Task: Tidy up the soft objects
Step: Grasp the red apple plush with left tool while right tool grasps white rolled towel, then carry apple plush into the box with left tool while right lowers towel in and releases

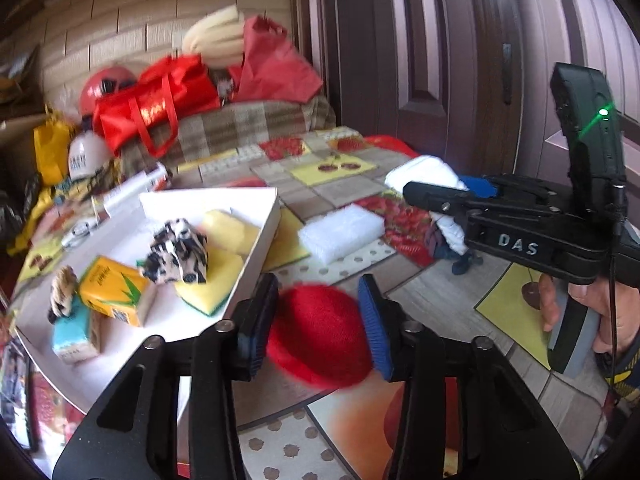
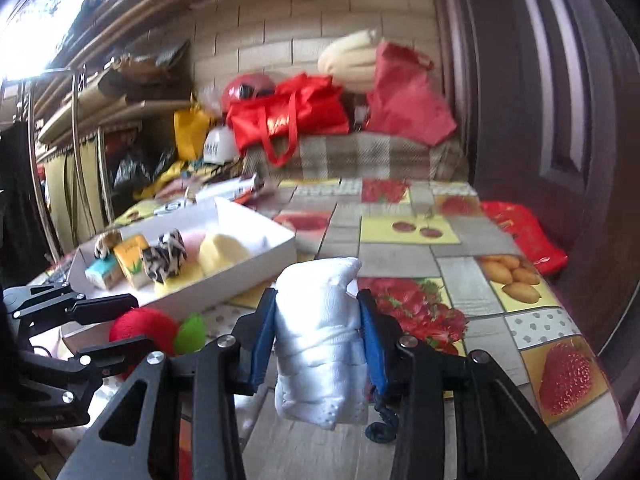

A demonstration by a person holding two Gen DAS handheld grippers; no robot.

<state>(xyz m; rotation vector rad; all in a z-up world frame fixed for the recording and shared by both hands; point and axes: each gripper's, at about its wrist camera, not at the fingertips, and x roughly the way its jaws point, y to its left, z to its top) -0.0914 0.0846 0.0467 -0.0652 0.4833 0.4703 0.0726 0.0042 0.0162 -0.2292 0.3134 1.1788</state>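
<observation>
Two handheld grippers were at work over a table covered in a fruit-printed patchwork oilcloth (image 2: 404, 256). The left gripper (image 1: 319, 322) had its blue-padded fingers (image 1: 374, 320) pressed against either side of a fuzzy red knitted ball (image 1: 318, 336), clamped on it just off the near edge of a shallow white cardboard tray (image 1: 256, 240). From the right wrist view the same ball showed a bright green patch on one side, and whether it rested on the cloth or was lifted clear could not be told.

The right gripper (image 2: 318, 342) was closed on a rolled white cloth bundle (image 2: 320, 344), which stood upright between its blue pads and poked out above and below them. A dark blue cord (image 2: 380, 424) dangled beneath the roll.

Inside the tray lay several soft items: a black-and-white striped fabric wad (image 1: 178, 254) sitting on a yellow sponge with a green underside (image 1: 212, 280), a pale yellow foam block (image 1: 230, 228) behind it, an orange-yellow packet with a green leaf print (image 1: 114, 290), a light blue packet (image 1: 74, 334) and a small brown-and-cream striped wad (image 1: 64, 290) on top of the blue one.

On the oilcloth just beside the tray's right wall lay a white rectangular foam sponge (image 1: 342, 234). Red shopping bags (image 2: 288, 116) were heaped on a checked blanket at the far end of the table.
</observation>
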